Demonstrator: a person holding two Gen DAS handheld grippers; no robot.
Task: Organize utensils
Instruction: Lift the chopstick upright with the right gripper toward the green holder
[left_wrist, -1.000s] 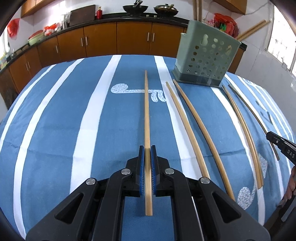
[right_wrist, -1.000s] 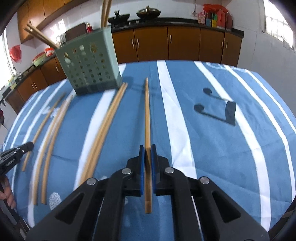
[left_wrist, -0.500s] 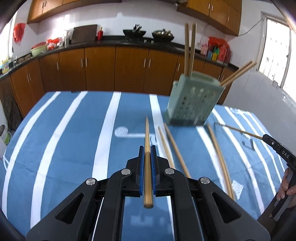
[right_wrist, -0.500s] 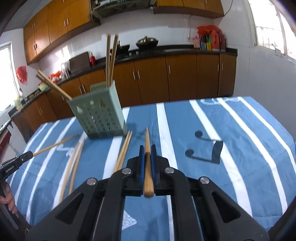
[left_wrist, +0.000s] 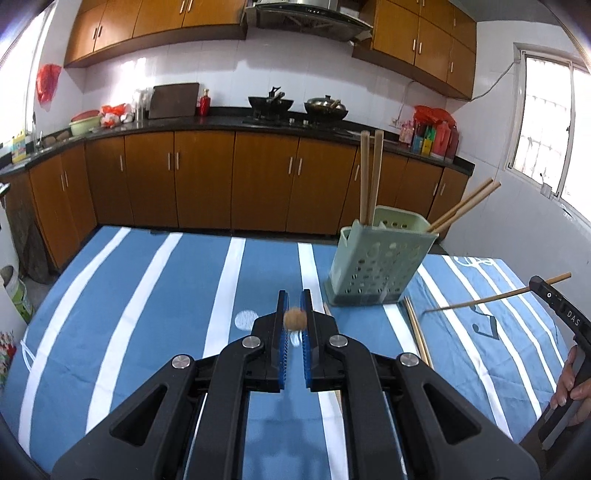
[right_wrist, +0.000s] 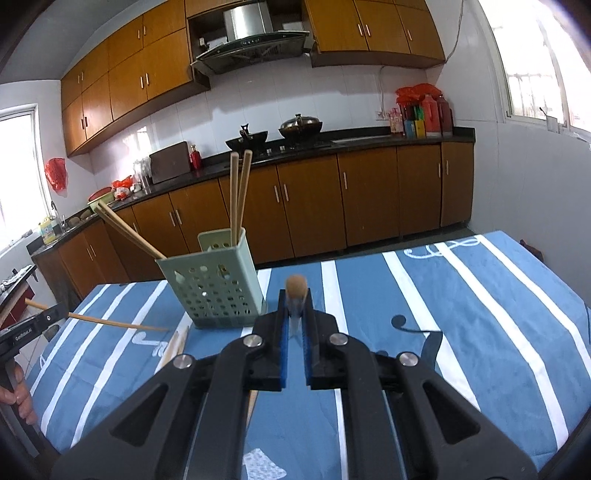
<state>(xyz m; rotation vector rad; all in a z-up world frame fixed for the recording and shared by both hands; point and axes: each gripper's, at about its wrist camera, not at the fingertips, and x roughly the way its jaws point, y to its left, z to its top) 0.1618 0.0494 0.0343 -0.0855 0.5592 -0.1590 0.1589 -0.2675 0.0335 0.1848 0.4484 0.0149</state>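
Observation:
Each gripper holds one bamboo chopstick, lifted off the table. My left gripper (left_wrist: 294, 314) is shut on a chopstick (left_wrist: 294, 319) seen end-on between the blue pads. My right gripper (right_wrist: 295, 314) is shut on a chopstick (right_wrist: 296, 286), also end-on. The pale green perforated utensil holder (left_wrist: 378, 264) stands on the table ahead to the right and holds several chopsticks; in the right wrist view it (right_wrist: 214, 286) stands ahead to the left. The right gripper's chopstick (left_wrist: 491, 297) also shows at the right of the left wrist view.
The table has a blue cloth with white stripes (left_wrist: 147, 295). Loose chopsticks (left_wrist: 415, 325) lie on it in front of the holder, also in the right wrist view (right_wrist: 177, 341). Kitchen cabinets and a counter (left_wrist: 221, 177) stand behind the table.
Both grippers have risen and tilted up with their chopsticks, which were flat on the cloth a second ago. The chopsticks now point toward the cameras, and more of the kitchen is in view.

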